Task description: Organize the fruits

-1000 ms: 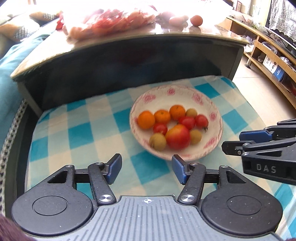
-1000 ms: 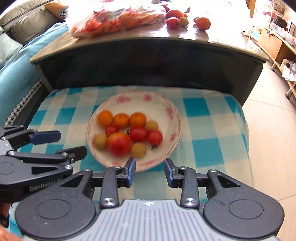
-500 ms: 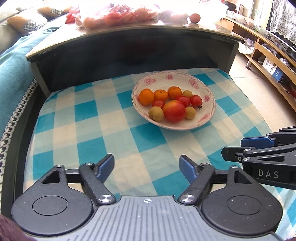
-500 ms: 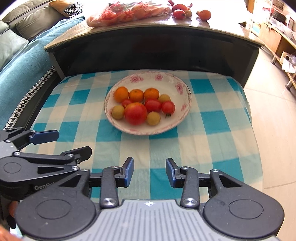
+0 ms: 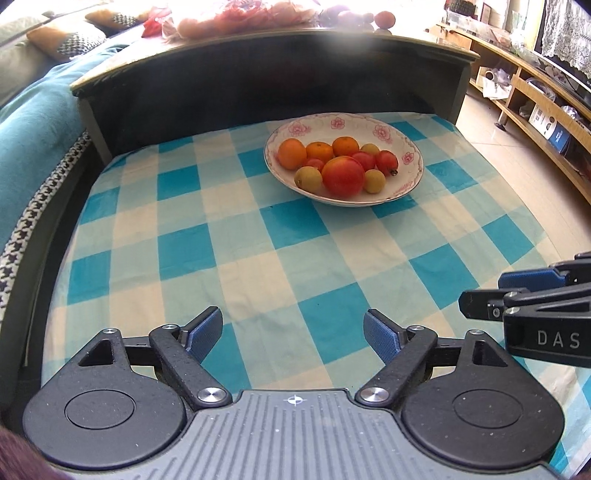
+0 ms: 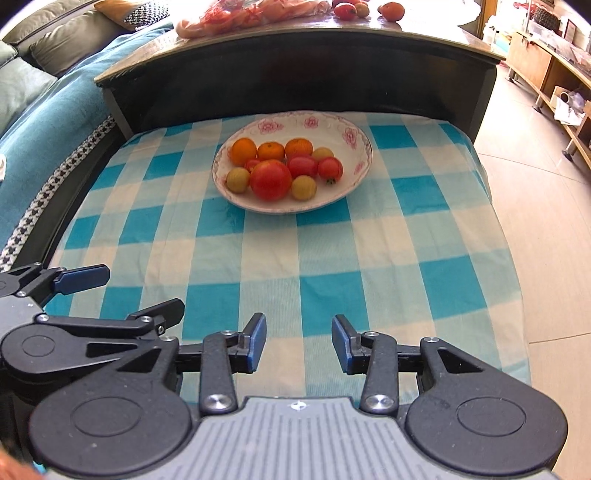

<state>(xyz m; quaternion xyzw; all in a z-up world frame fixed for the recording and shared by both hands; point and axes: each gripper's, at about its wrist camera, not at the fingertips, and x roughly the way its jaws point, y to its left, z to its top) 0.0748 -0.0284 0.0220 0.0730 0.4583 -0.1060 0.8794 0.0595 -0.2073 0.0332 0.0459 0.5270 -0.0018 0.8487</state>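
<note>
Blue-and-white checked cloth [image 5: 236, 236] covers the low surface, and your bowl [image 5: 402, 146] sits near its far edge, holding three oranges [image 5: 319, 150], a big red fruit [image 5: 342, 175], small red ones and a few yellow ones. More fruit [image 6: 391, 9] and a bag [image 6: 236, 14] lie on the higher surface [image 6: 424, 35] behind it. Your left gripper [image 5: 293, 332] has its fingers spread and widening, with nothing between them; your right gripper [image 6: 298, 341] has its fingers parted more narrowly, also bare. Both hang over the near cloth, well apart from the bowl. If more fruit is to go in, I judge the loose pieces on the higher surface come next: lift clear of its dark front edge, take one piece at a time, and close gently, since ripe fruit bruises and round fruit rolls.
</note>
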